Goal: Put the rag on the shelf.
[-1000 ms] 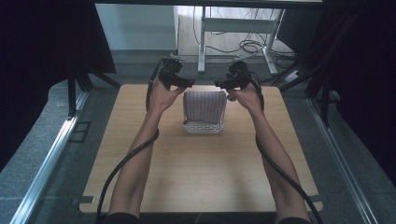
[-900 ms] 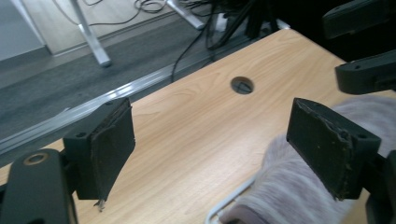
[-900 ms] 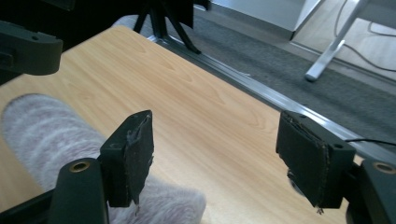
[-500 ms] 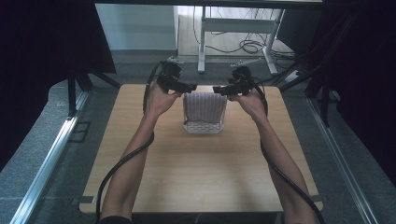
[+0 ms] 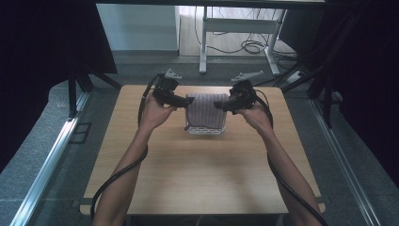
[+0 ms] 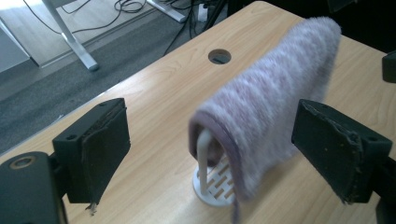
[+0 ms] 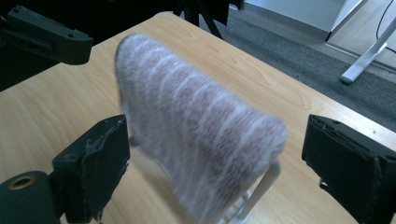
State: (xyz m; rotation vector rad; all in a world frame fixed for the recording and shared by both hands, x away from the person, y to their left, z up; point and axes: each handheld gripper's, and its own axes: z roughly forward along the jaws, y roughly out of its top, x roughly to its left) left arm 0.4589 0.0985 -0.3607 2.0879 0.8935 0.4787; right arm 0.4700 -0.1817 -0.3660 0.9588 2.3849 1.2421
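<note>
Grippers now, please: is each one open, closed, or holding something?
Left gripper: open, jaws just opening, towel between, unpressed.
Right gripper: open, jaws just opening, holding nothing.

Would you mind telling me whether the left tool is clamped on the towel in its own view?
No, the left tool stands open, its pads clear of the towel draped over the white rack.

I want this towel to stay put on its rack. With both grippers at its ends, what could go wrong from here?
The towel merely drapes over the white rack, so a brushing left gripper or right gripper might drag it off. The rack looks light and could tip or slide. Both jaws have just been opening; nothing steadies it.
</note>
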